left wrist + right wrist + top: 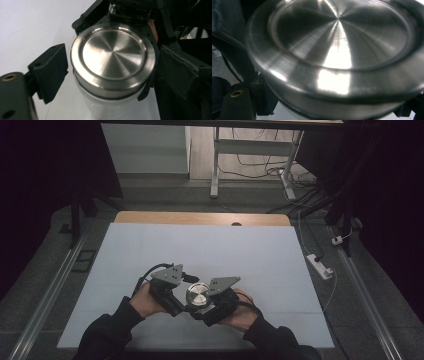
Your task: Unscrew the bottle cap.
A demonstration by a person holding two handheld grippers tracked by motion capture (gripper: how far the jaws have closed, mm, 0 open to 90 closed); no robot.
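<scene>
left gripper point(187, 296): held at the left of the bottle, jaws apart on either side of the steel lid point(113, 58), left pad seen short of it | bottle point(198, 297): white body, upright on the near part of the white table point(250, 255), between both grippers | right gripper point(214, 307): clamped on the bottle below the lid

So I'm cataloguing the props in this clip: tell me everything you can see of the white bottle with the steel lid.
The bottle has a white body under a round brushed-steel lid with a raised rim and a shallow dished top; the lid is on. It stands upright near the front of the white table, between both hands. The right tool clamps its body below the lid. The left tool has its jaws either side of the lid; one pad stands clear of it. The base is hidden.
</scene>
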